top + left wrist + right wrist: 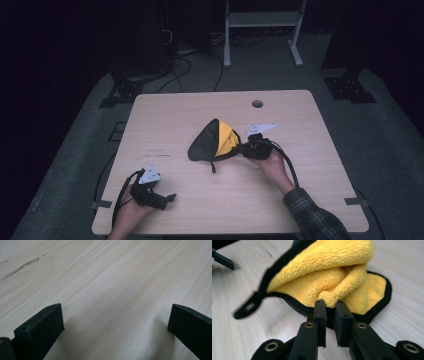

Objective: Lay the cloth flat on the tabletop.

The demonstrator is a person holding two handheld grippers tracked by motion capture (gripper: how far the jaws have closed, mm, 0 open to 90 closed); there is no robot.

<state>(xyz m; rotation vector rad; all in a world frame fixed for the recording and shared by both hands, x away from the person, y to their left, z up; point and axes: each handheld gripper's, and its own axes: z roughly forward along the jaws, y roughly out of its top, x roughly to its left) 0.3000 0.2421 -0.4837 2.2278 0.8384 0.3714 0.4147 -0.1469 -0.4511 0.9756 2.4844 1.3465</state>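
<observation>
A yellow fleece cloth with black trim [216, 141] lies bunched at the middle of the wooden table [280, 200]. Its black hanging loop [247, 308] trails toward the front. My right gripper [246, 148] is at the cloth's right edge, shut on a fold of the yellow cloth [329, 296], which is lifted off the table. My left gripper [170, 198] rests low at the front left, apart from the cloth. Its jaws stand wide open over bare wood, with nothing between the fingers [40, 327].
A round cable hole [257, 104] sits near the table's far edge. Behind the table, a white frame [262, 30] and black stand feet [120, 92] rest on grey floor with cables.
</observation>
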